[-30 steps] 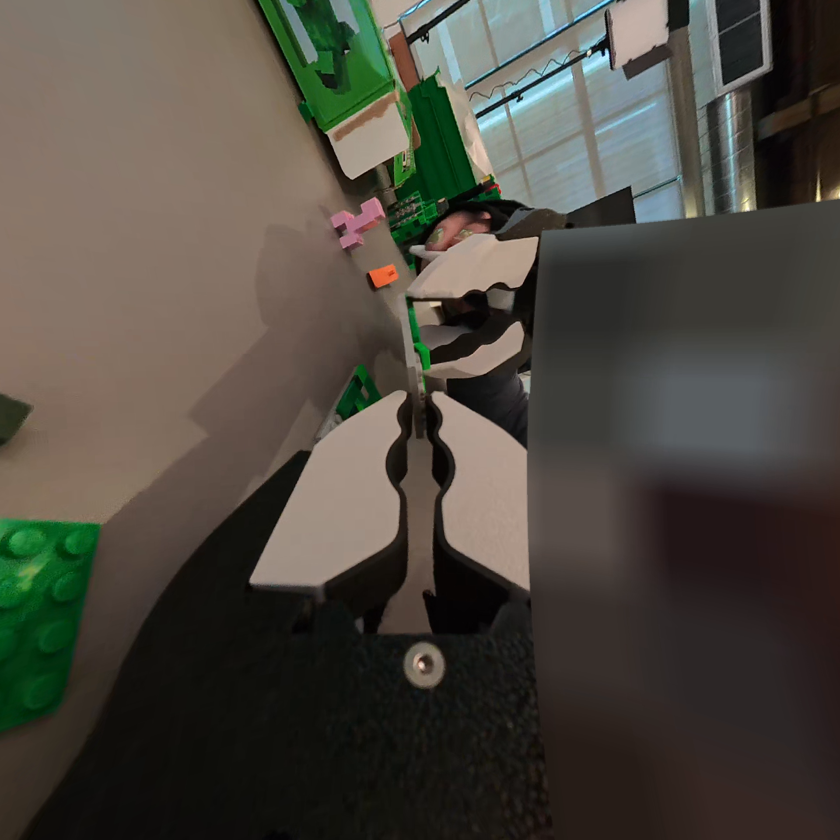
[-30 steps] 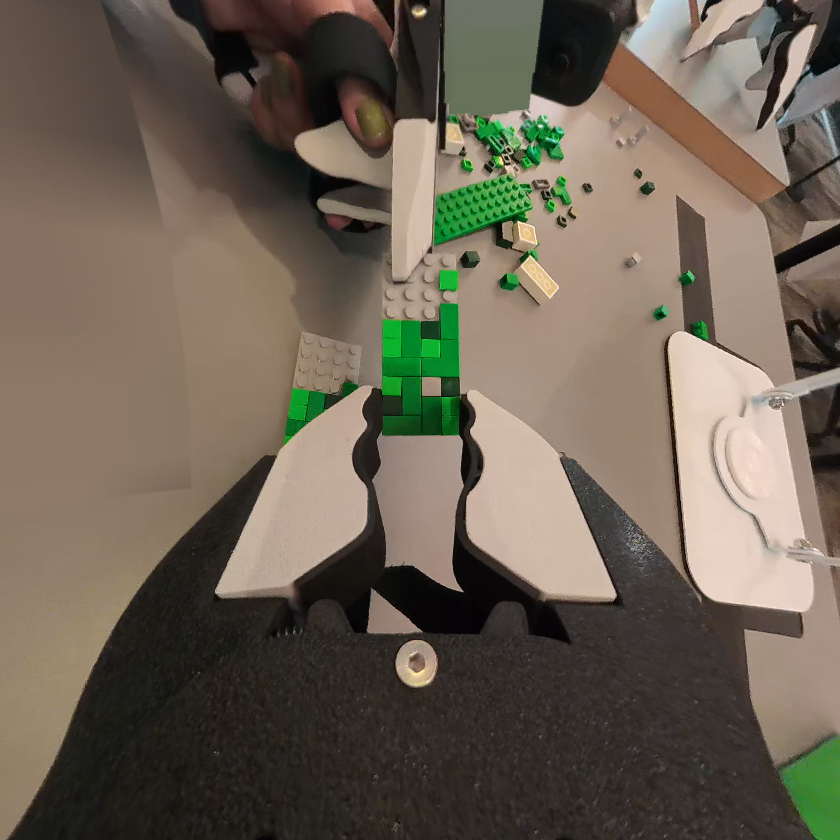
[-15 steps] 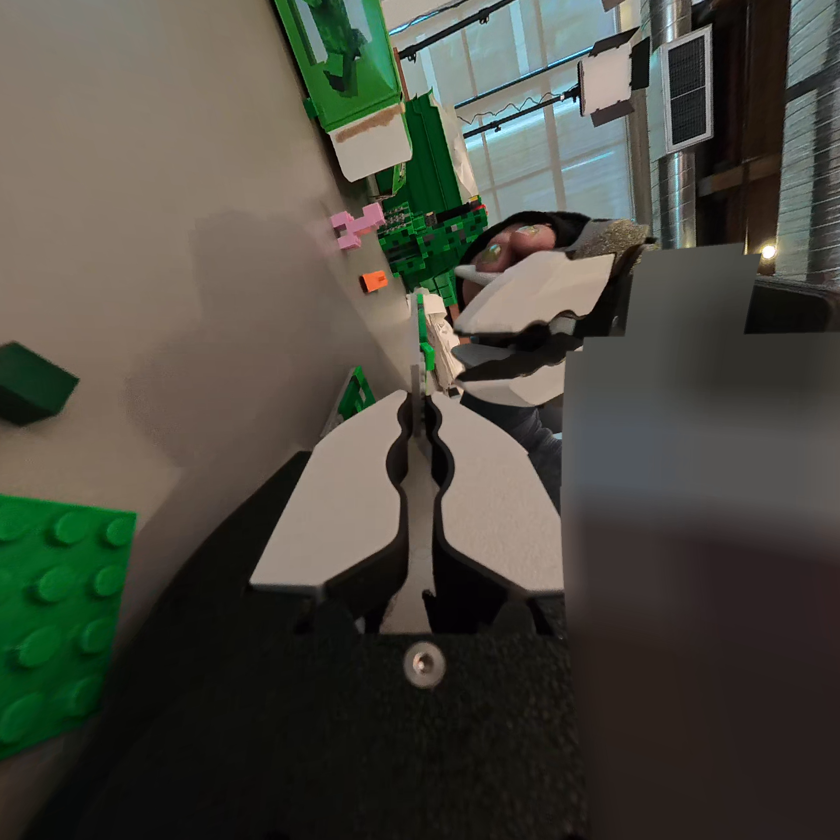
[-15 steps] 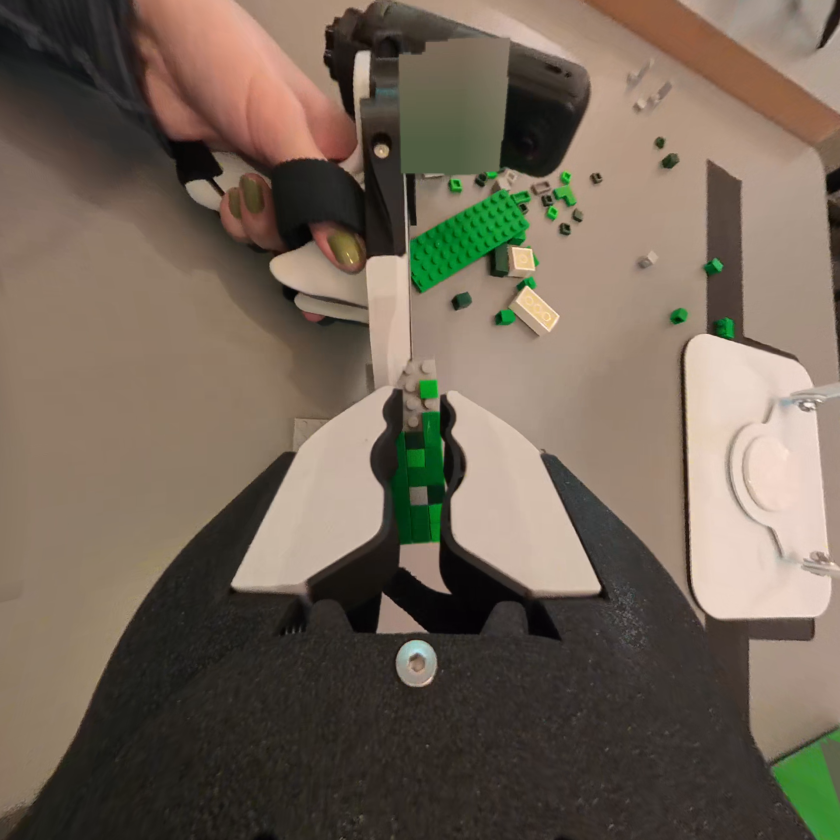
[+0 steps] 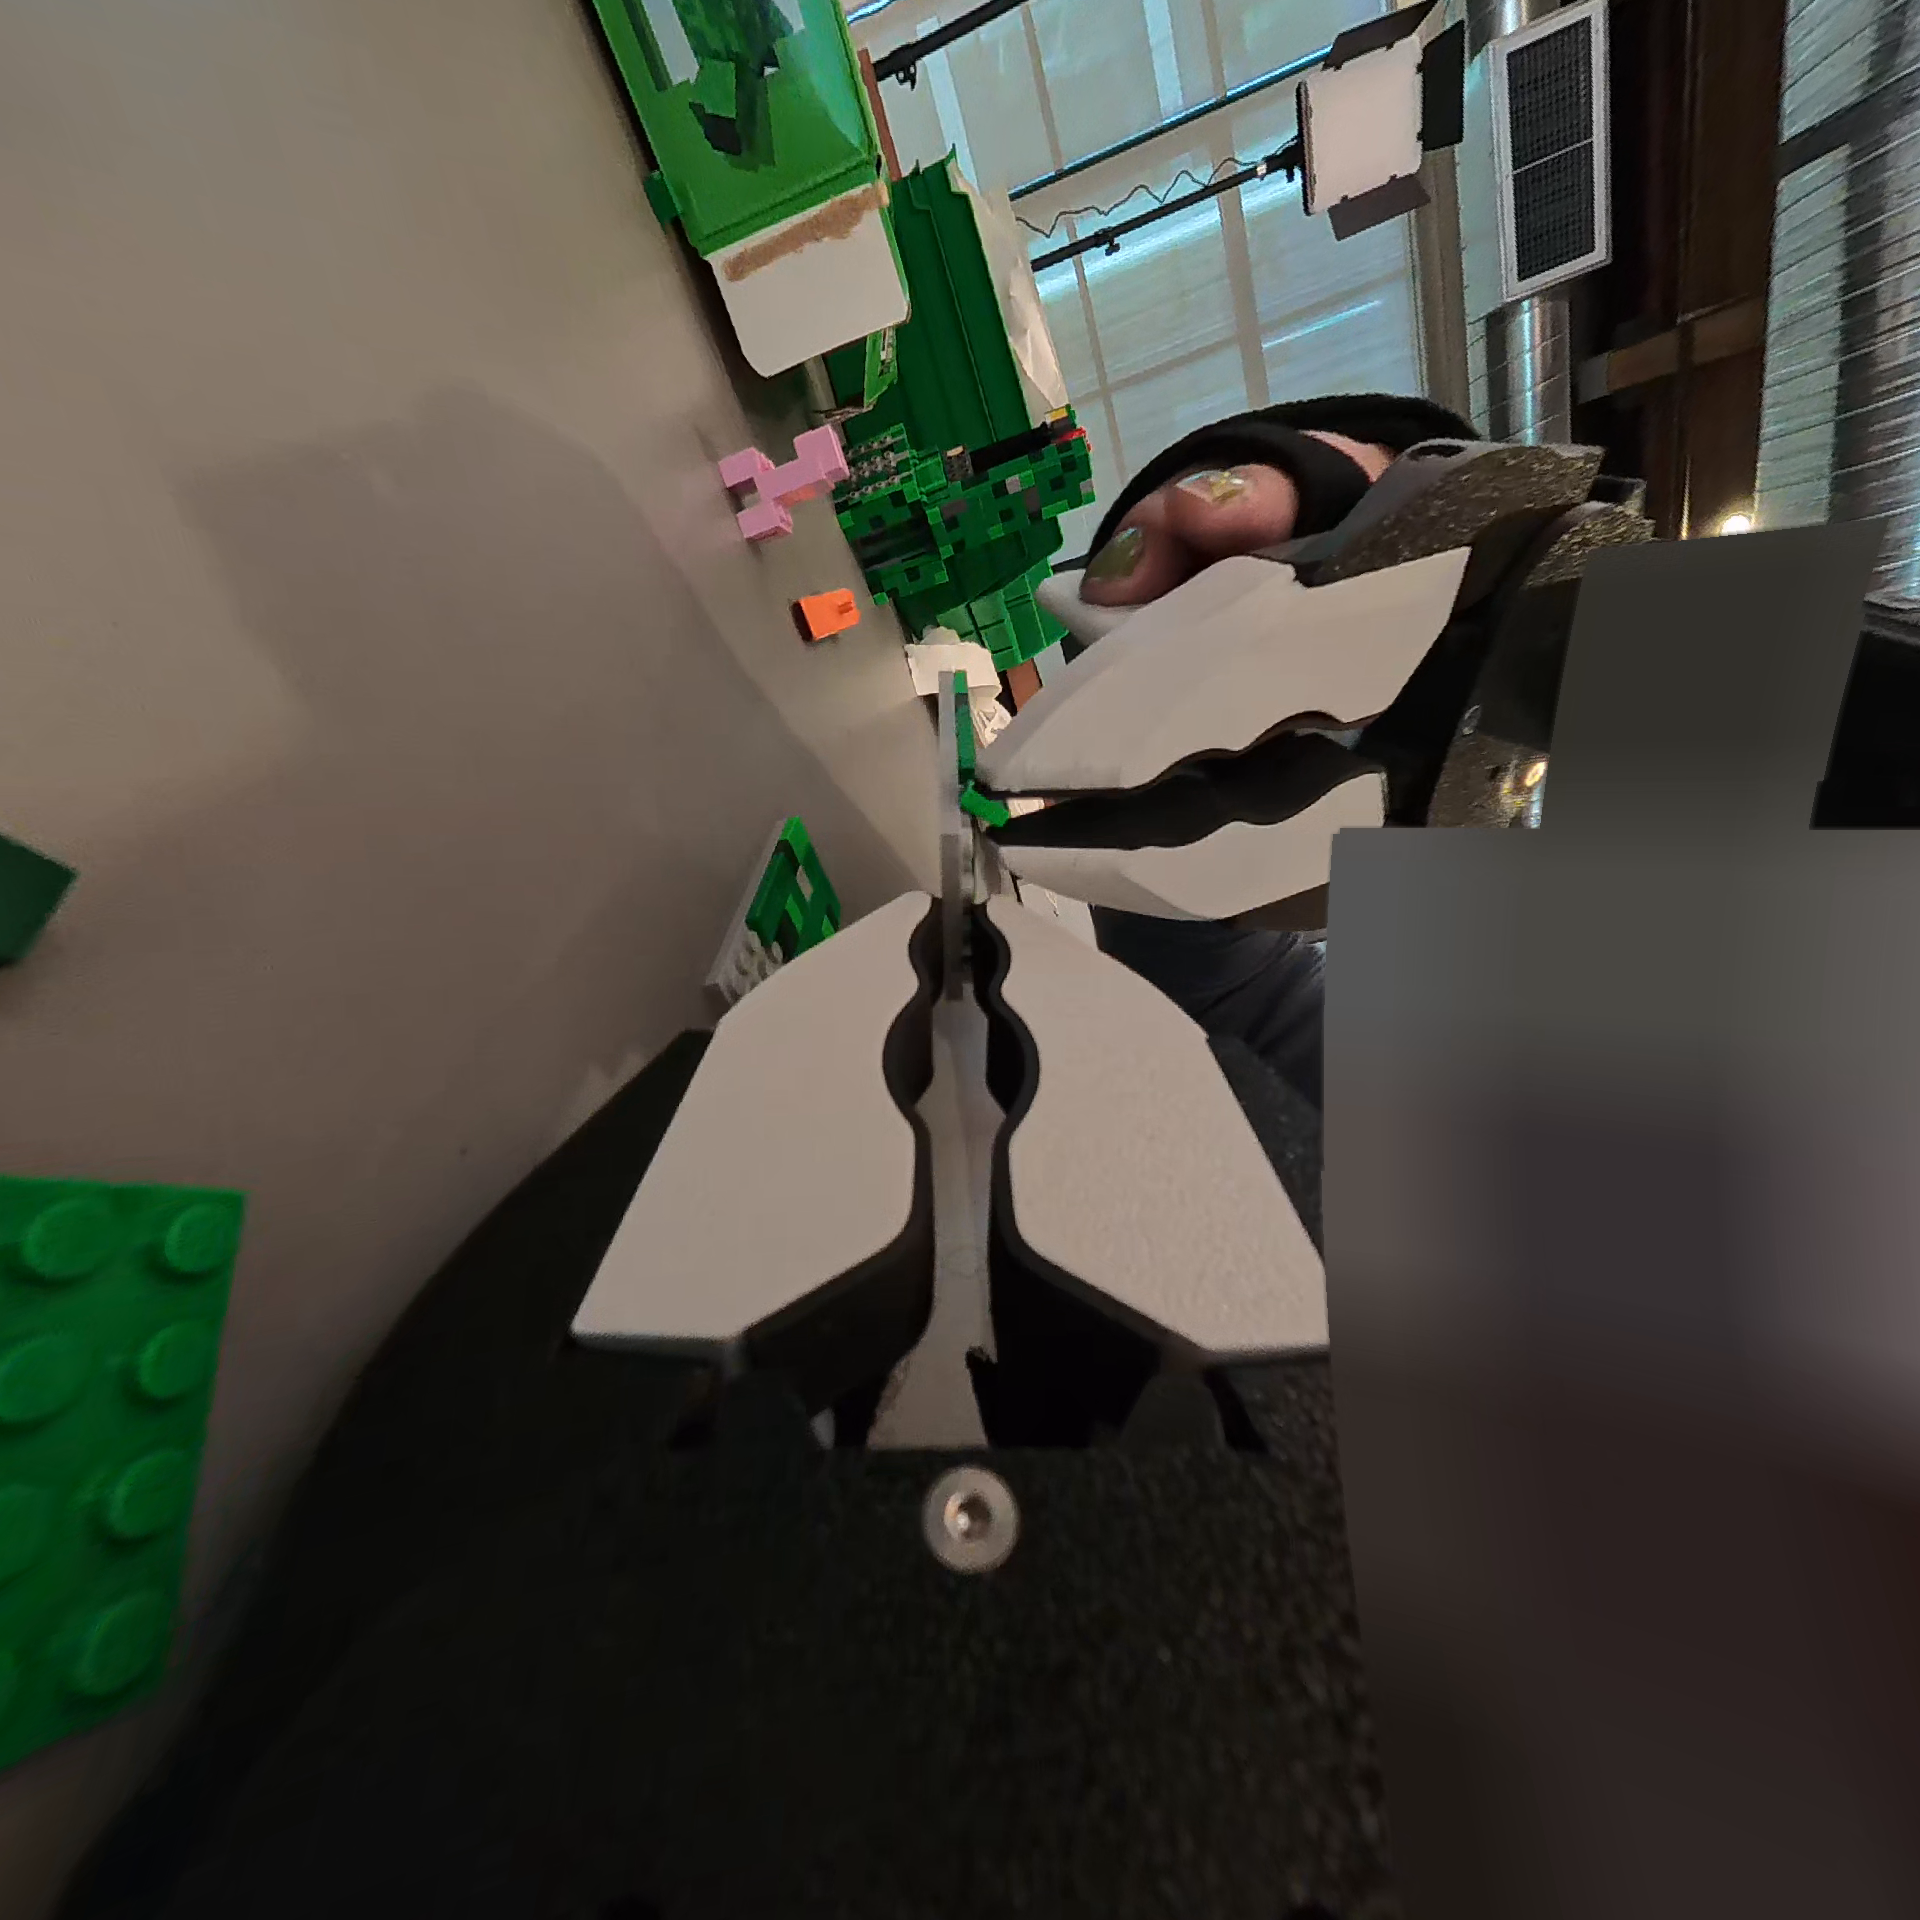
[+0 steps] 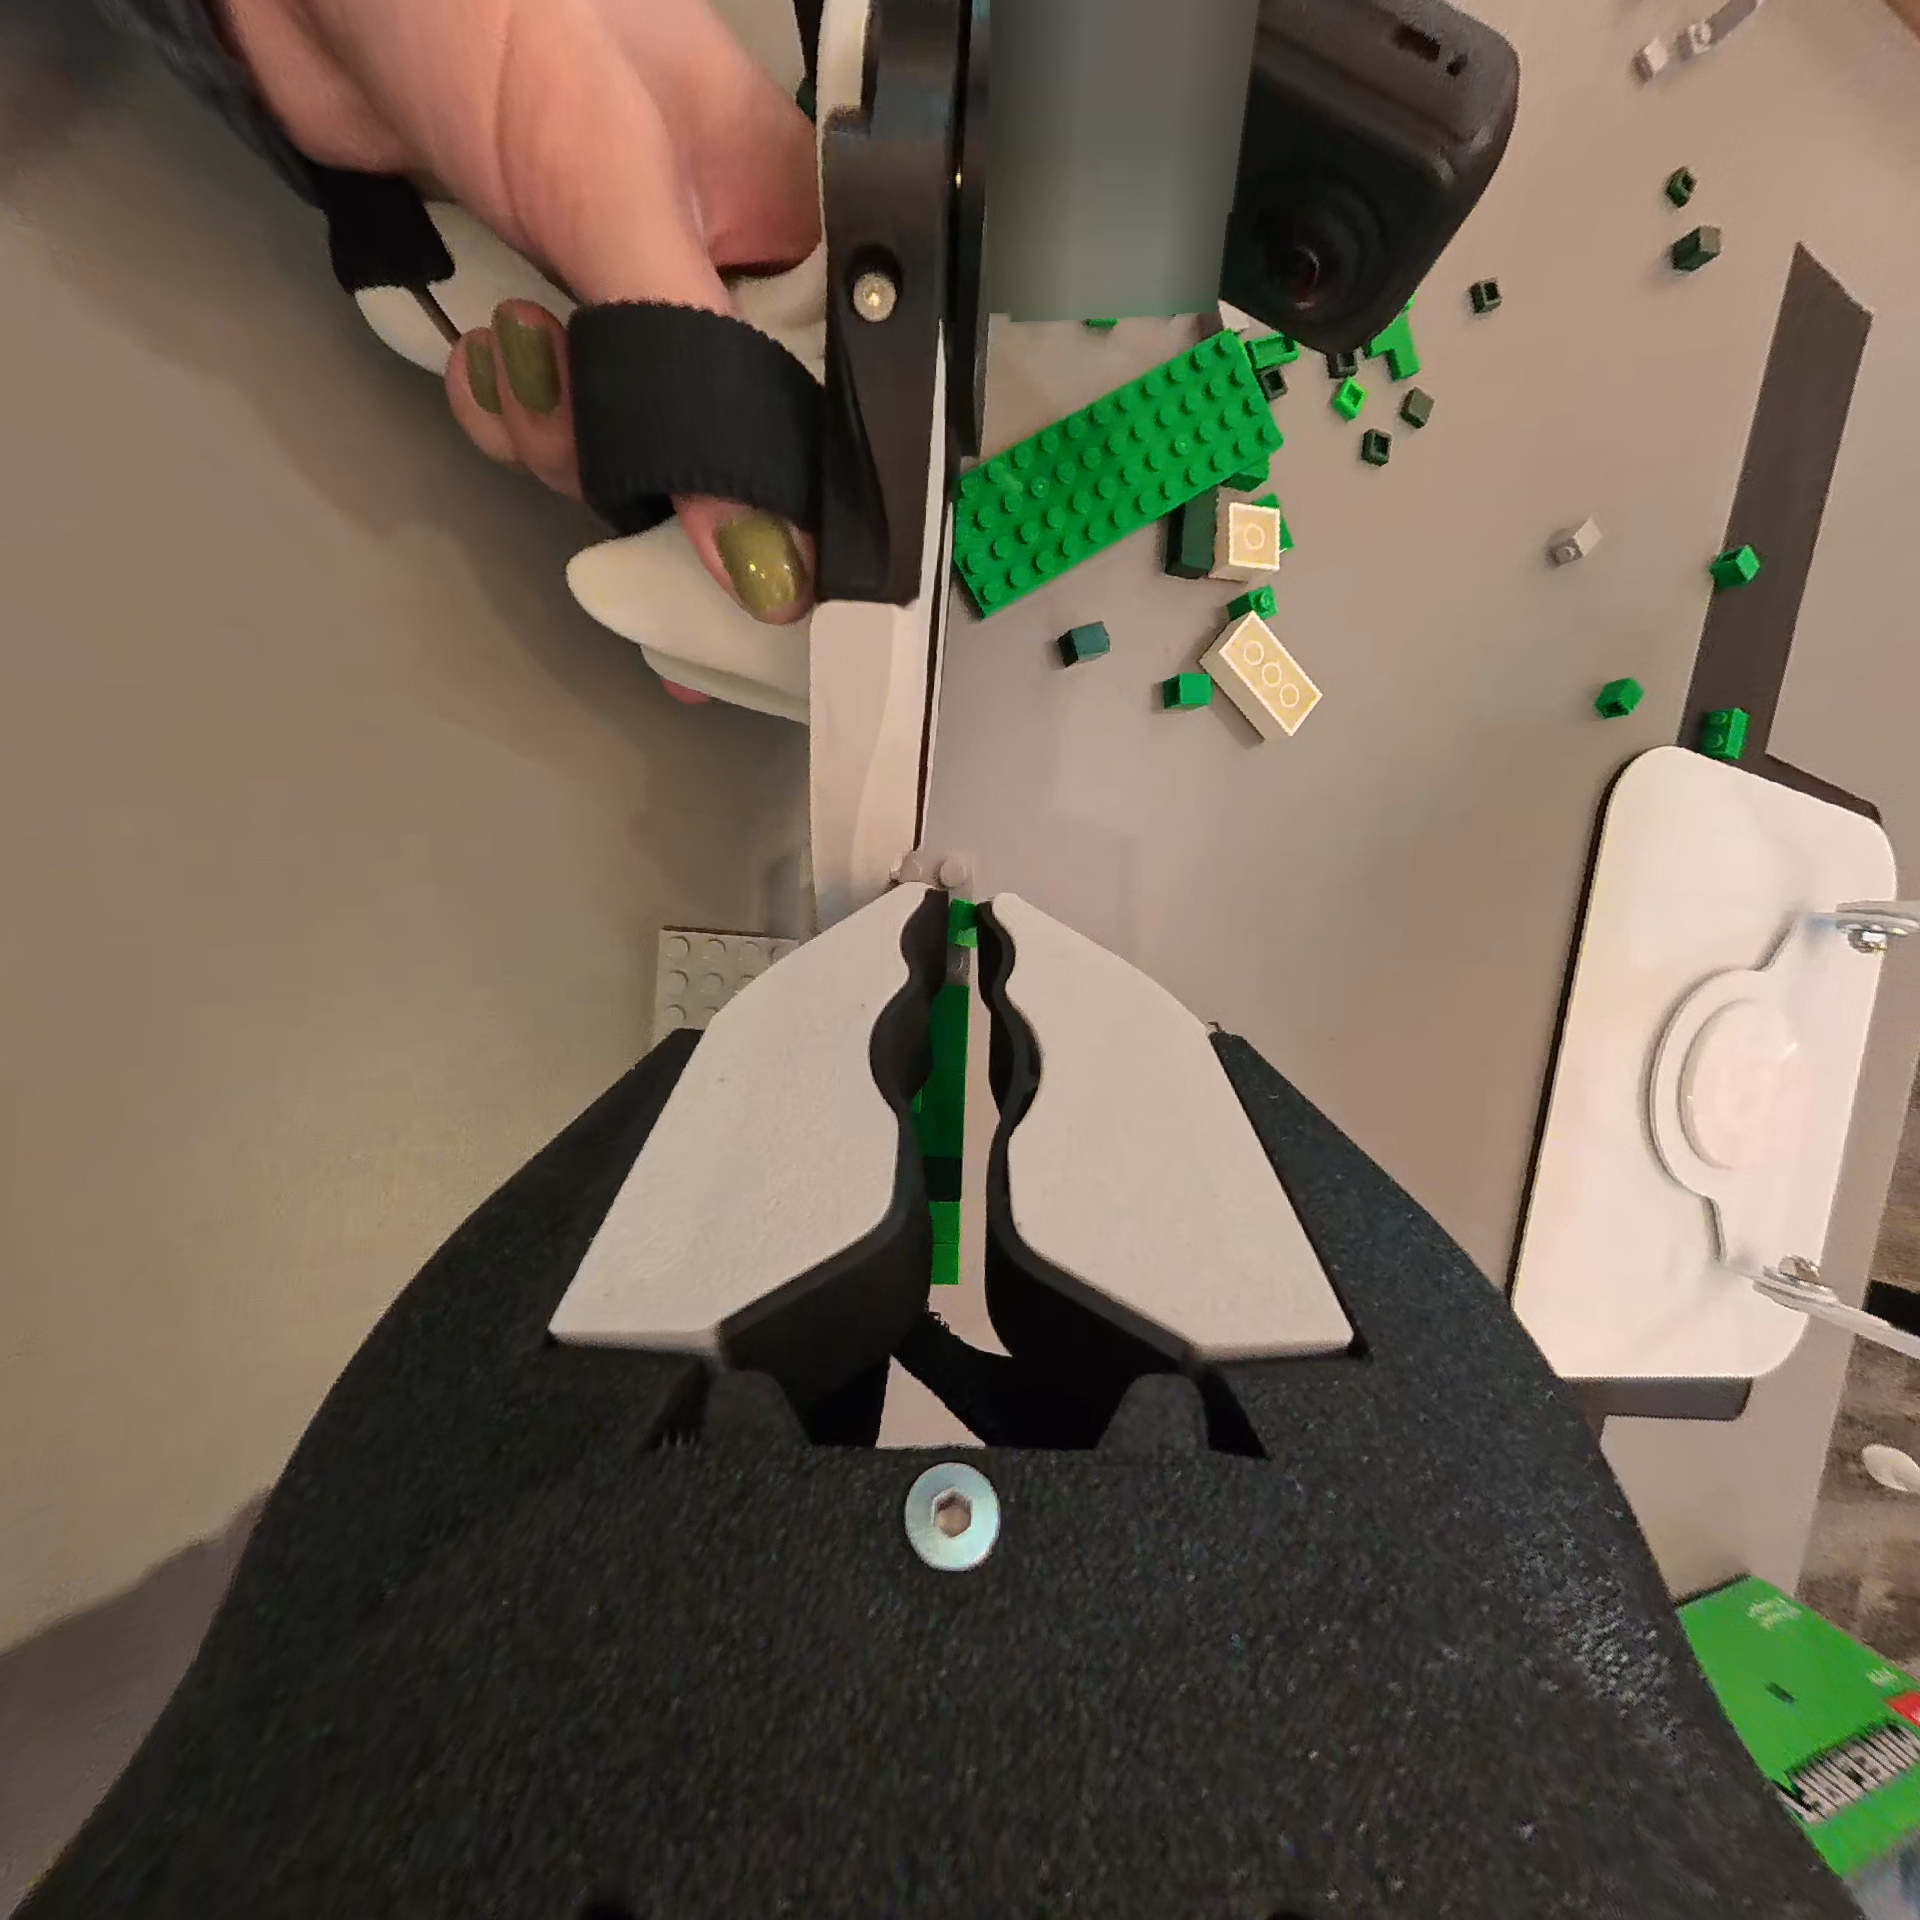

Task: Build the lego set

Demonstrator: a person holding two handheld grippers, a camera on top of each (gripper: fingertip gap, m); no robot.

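Right gripper (image 6: 948, 914) has closed onto the green tile (image 6: 962, 921) of the grey plate (image 5: 952, 821); left gripper (image 5: 961, 920) stays clamped on the plate's grey end.

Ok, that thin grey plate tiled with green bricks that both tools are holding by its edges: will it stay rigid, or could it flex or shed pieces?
The thin grey plate tiled with green bricks probably stays stiff, though thin enough to flex slightly. One small green tile beside the right tool sits askew, so pieces may pop off. The left tool pinches only an edge, so it might pivot.
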